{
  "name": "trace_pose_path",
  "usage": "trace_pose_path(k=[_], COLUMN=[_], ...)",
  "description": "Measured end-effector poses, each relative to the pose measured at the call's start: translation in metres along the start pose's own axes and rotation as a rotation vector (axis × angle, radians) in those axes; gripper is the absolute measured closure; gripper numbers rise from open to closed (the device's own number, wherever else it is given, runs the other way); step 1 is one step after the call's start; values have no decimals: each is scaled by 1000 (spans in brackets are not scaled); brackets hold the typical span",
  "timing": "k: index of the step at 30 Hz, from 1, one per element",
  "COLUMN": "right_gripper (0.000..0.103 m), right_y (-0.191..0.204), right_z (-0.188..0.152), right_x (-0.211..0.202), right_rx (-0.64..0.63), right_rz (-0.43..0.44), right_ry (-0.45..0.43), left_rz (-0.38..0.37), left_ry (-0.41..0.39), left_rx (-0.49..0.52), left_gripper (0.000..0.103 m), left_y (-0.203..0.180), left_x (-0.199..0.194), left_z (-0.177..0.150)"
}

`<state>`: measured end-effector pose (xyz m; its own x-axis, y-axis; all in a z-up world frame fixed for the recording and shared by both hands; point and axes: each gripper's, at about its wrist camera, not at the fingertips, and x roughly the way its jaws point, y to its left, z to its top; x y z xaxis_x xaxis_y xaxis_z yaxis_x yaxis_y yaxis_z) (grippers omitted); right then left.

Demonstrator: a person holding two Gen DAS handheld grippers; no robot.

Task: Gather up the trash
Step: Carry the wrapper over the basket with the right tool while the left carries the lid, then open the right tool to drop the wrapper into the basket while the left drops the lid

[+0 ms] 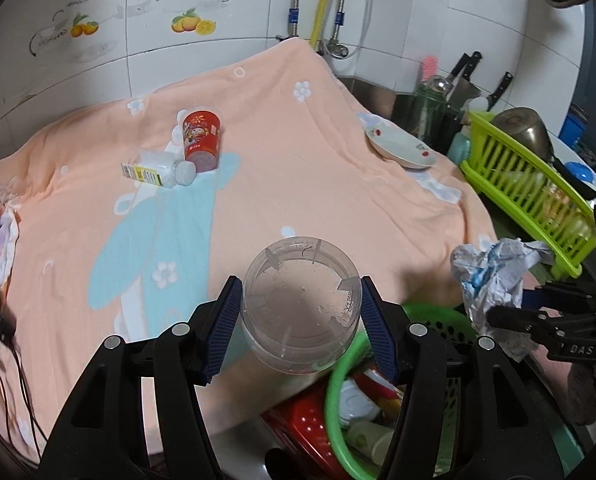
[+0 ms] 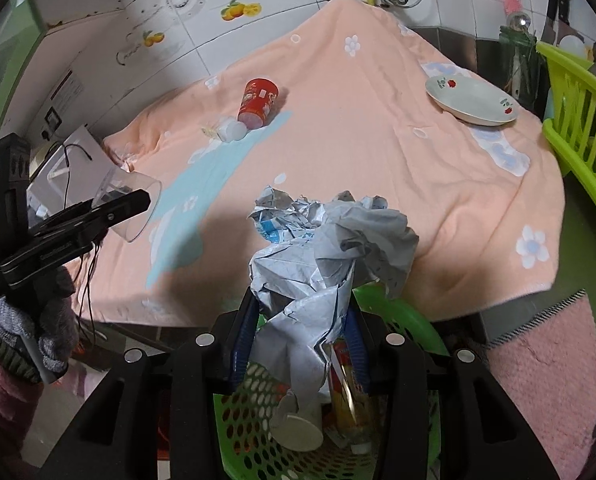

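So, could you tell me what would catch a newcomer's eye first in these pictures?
Each tool is already loaded: the left tool clamps a clear round plastic container, and the right tool grips a crumpled grey-white paper wad, both near the green perforated plastic basket of trash at the counter's front edge. Farther back on the peach flowered cloth, a red printed cup and a white plastic bottle lie together.

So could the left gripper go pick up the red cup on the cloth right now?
Probably not yet: the left gripper is shut on a clear plastic cup, so its jaws are full. The path over the cloth to the red cup looks unobstructed.
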<state>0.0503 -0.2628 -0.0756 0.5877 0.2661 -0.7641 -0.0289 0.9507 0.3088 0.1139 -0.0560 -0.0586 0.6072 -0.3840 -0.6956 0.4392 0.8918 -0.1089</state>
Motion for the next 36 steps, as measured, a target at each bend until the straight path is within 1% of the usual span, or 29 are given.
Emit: trace_pose_path(k=[9, 17, 18, 20, 24, 26, 36], right_gripper=[58, 56, 55, 50, 44, 39, 34], right_y=[0, -8, -10, -12, -15, -17, -19], right_z=[-21, -36, -37, -39, -41, -42, -46], right_x=[-13, -17, -17, -18, -23, -25, -42], right_rx=[-31, -22, -16, -11, -5, -3, -5], right_rz=[-21, -52, -54, -61, -75, -77, -91], right_ry=[11, 18, 19, 18, 10, 4, -25], left_rz=[-8, -34, -38, -42, -57, -63, -93], left_ry=[8, 19, 21, 23, 28, 33, 95], left_rx=[6, 8, 9, 13, 16, 20, 63], left_gripper=[45, 45, 45, 45, 45, 45, 44], left_y=[-19, -33, -35, -38, -44, -47, -73], left_x=[-22, -28, -28, -28, -27, -26, -10], left_z=[-28, -44, -45, -47, -50, -51, -69])
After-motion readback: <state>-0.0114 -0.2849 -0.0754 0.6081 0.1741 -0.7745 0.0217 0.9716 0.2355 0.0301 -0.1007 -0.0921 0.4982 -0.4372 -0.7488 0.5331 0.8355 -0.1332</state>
